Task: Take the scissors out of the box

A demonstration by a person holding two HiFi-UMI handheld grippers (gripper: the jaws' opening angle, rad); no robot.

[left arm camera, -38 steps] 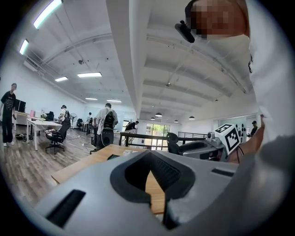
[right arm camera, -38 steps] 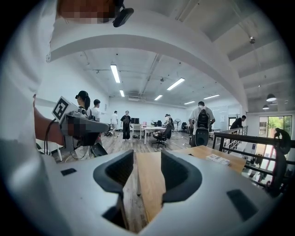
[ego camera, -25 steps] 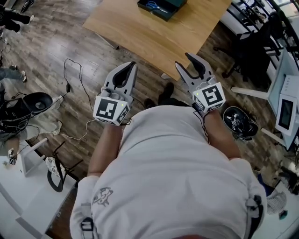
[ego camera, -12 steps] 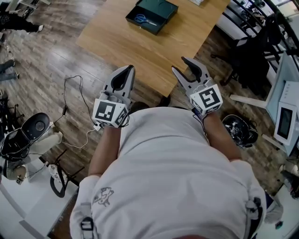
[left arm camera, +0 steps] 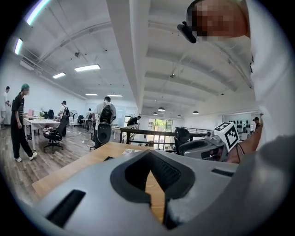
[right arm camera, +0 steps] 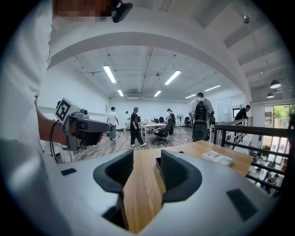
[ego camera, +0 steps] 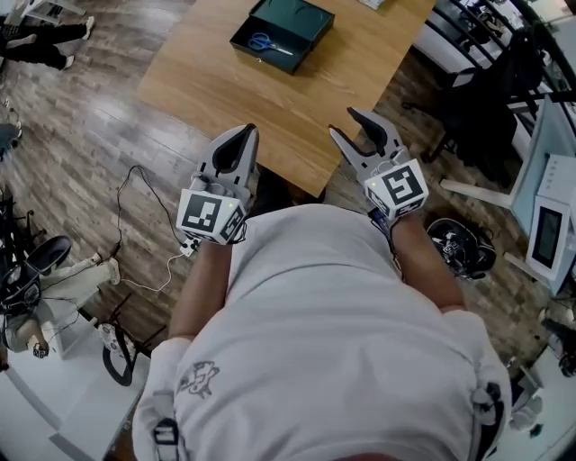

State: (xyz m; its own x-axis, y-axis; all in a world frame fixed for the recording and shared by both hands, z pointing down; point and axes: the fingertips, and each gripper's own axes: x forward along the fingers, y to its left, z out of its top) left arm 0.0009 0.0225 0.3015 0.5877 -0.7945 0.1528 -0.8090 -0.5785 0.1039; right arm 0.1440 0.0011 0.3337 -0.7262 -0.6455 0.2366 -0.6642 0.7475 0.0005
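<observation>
The scissors (ego camera: 266, 42) lie inside the open dark green box (ego camera: 301, 27) on the far part of the wooden table (ego camera: 234, 81). Both grippers hover at the table's near edge, well apart from the box. The left gripper (ego camera: 241, 135) has its jaws closed tip to tip on nothing. The right gripper (ego camera: 346, 124) has its jaws parted and empty.

Wooden table (ego camera: 207, 85) on plank floor (ego camera: 81, 112)

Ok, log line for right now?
left tongs: shut, empty | right tongs: open, empty | scissors: in box, far side of table | task: not started
</observation>
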